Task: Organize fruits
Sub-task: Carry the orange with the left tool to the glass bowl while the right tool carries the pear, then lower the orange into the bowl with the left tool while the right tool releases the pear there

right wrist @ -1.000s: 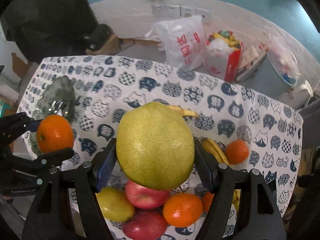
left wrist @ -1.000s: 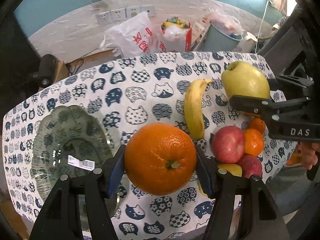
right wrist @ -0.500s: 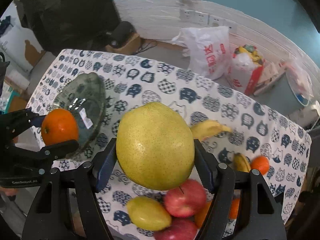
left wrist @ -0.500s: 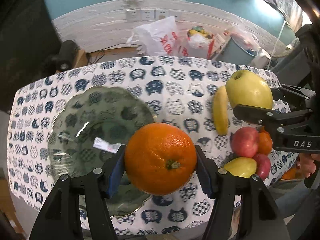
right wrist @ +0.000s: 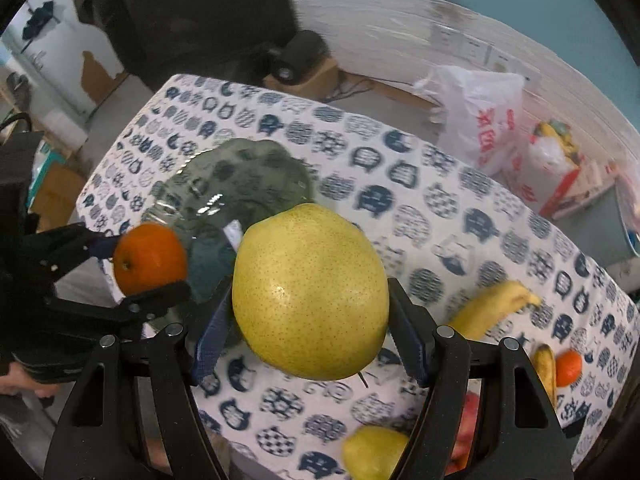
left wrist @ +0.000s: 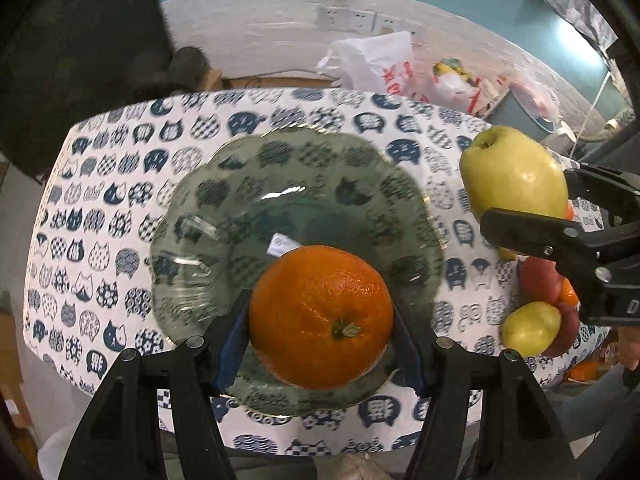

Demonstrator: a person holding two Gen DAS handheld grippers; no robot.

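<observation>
My left gripper point(left wrist: 322, 332) is shut on a large orange point(left wrist: 320, 316) and holds it over the near part of a clear glass plate point(left wrist: 240, 184) on the cat-print tablecloth. My right gripper point(right wrist: 310, 316) is shut on a big yellow-green pear point(right wrist: 310, 290), held above the cloth just right of the plate point(right wrist: 248, 176). In the left wrist view the pear point(left wrist: 514, 174) and right gripper point(left wrist: 524, 204) hang at the right. In the right wrist view the orange point(right wrist: 150, 258) sits at the left over the plate's near edge.
A pile of fruit lies at the table's right: red apples point(left wrist: 538, 280), a small pear point(left wrist: 530, 328), small oranges point(right wrist: 568, 368) and bananas point(right wrist: 490, 310). Plastic bags point(left wrist: 376, 64) and boxes stand on the floor beyond the table's far edge.
Both grippers have moved left with their fruit. The orange now hangs over the glass plate, and the pear has come close to the plate's right side.
</observation>
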